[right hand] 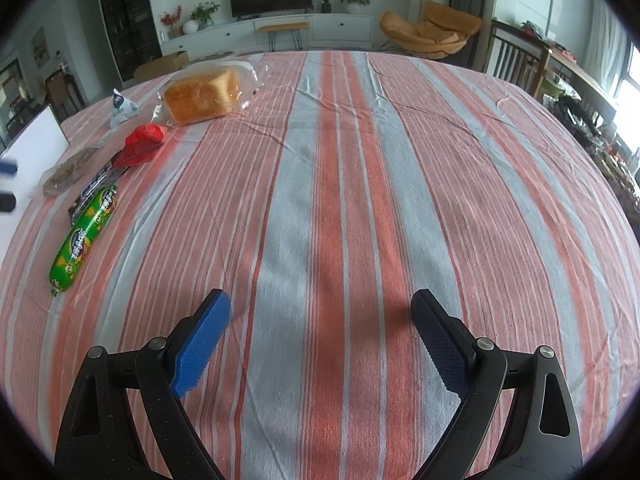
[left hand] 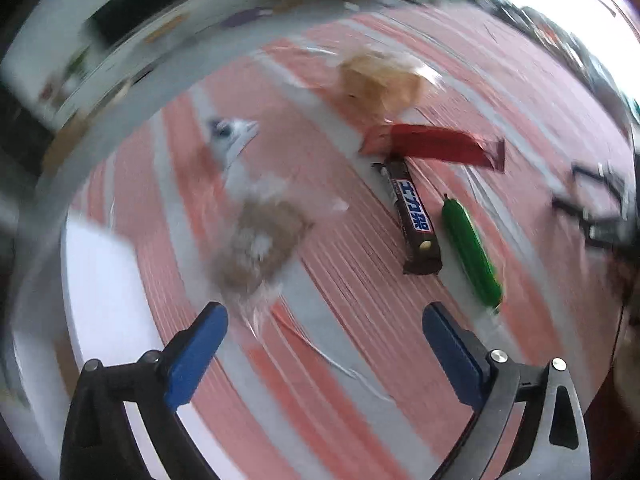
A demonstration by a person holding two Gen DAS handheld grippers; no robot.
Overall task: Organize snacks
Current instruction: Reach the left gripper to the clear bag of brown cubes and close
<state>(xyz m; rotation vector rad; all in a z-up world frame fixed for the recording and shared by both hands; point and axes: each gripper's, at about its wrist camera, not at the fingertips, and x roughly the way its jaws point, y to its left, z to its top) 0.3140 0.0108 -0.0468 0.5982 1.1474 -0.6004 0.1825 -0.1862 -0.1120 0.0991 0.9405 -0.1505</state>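
Left wrist view, blurry: the left tool point(left hand: 324, 320) is hanging wide open over the striped cloth point(left hand: 344, 312) on the desk, nothing btwn its blue pads. Going left to right: a white board point(left hand: 100, 280) is lying at lower left, a small white and blue packet point(left hand: 232, 136) at mid left, a brown snack in clear wrap point(left hand: 260, 248) just above the left pad, bagged bread point(left hand: 380, 84) at upper centre. A dark chocolate bar point(left hand: 412, 216) is lying centre right, its top end tucked under a red packet point(left hand: 436, 146); a green sausage point(left hand: 472, 252) is lying just right of the bar.

Right wrist view: the right tool point(right hand: 320, 336) is also standing open w/ nothing in it, over bare cloth at lower centre. All snacks are sitting along the left edge of the frame, well apart from it: sausage point(right hand: 82, 240), bar point(right hand: 96, 184), red packet point(right hand: 142, 146), bread point(right hand: 204, 96).
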